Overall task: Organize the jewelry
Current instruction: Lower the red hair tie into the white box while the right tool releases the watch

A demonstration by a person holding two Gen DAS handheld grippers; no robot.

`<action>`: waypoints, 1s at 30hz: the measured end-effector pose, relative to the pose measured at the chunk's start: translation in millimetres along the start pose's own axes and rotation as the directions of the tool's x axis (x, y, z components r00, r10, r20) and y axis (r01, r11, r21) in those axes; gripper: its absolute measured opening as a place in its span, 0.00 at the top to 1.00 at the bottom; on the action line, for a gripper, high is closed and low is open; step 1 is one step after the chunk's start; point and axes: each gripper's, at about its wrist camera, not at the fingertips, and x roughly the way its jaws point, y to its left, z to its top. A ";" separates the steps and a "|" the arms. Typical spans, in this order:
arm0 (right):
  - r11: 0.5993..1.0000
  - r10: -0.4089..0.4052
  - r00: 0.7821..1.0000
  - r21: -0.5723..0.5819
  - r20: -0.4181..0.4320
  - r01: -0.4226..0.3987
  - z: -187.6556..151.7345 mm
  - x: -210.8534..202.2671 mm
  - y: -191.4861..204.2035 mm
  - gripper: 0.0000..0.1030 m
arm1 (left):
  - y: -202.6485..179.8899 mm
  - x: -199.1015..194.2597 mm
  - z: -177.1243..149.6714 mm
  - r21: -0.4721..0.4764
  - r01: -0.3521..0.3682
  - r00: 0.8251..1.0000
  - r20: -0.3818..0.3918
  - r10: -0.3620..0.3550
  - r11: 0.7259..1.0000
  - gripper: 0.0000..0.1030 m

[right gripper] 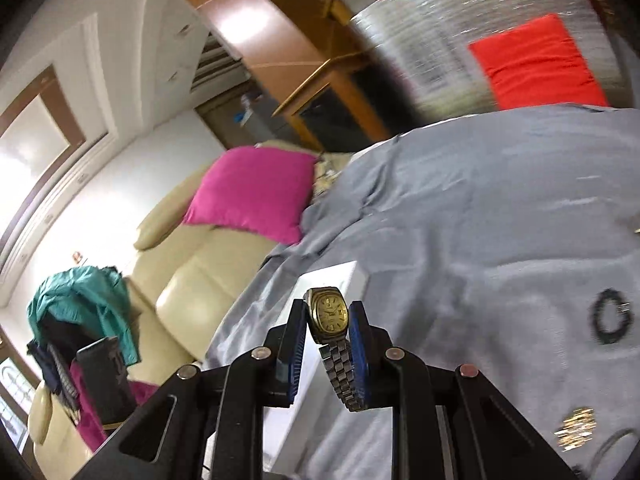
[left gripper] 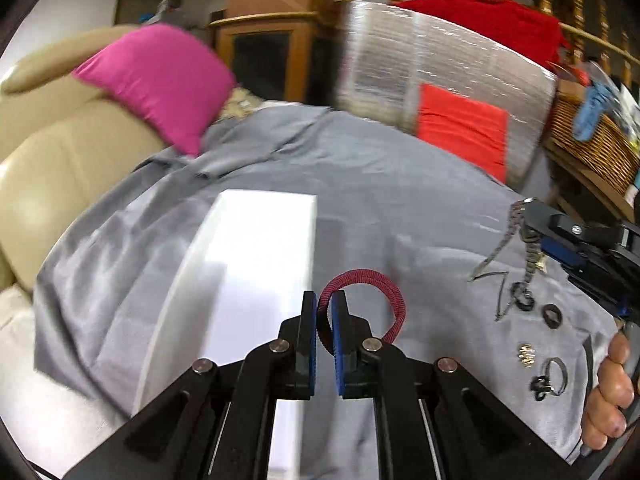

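My left gripper point(left gripper: 325, 300) is shut on a red-and-black cord bracelet point(left gripper: 384, 284), held above the grey cloth beside a white box point(left gripper: 256, 264). My right gripper point(right gripper: 329, 312) is shut on a gold-faced wristwatch point(right gripper: 327, 312) with a metal link band that hangs down. It also shows in the left wrist view point(left gripper: 532, 208), at the far right with the watch band point(left gripper: 530, 248) dangling. The white box shows behind it in the right wrist view point(right gripper: 340, 280). Loose jewelry lies on the cloth: black rings point(left gripper: 552, 315), a gold piece point(left gripper: 527, 354), a dark beaded bracelet point(right gripper: 610, 316), and a gold piece point(right gripper: 576, 428).
A grey cloth point(left gripper: 380, 184) covers the work surface. A beige sofa point(left gripper: 60, 152) with a pink cushion point(left gripper: 160, 80) lies at the left. A plastic-wrapped bundle point(left gripper: 440, 80) with an orange panel stands behind. A wicker basket point(left gripper: 592, 148) sits at the right.
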 end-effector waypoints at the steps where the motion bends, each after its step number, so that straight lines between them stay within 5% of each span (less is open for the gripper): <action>1: 1.000 0.009 1.000 -0.002 -0.009 -0.009 -2.1 4.9 5.4 0.77 | 10.4 -1.0 -2.0 -0.017 -0.014 1.000 -0.009 0.014 1.000 0.93; 8: 0.997 0.069 0.992 -0.032 -0.107 -0.072 -29.5 54.4 49.4 0.77 | 64.2 -5.3 -19.0 -0.093 -0.102 0.993 -0.075 0.095 0.990 0.93; 16: 0.997 0.065 0.982 -0.035 -0.179 -0.072 -54.5 100.7 69.1 0.77 | 82.0 0.2 -26.0 -0.124 -0.117 0.988 -0.113 0.103 0.985 0.93; 24: 0.999 0.012 0.981 -0.029 -0.191 -0.018 -26.1 156.3 56.1 0.77 | 85.9 36.0 5.0 -0.157 -0.119 0.989 -0.101 0.104 0.980 0.93; 30: 0.998 -0.057 0.979 -0.011 -0.194 0.056 10.1 205.0 26.4 0.77 | 85.2 97.4 35.3 -0.143 -0.151 0.983 -0.124 0.134 0.978 0.93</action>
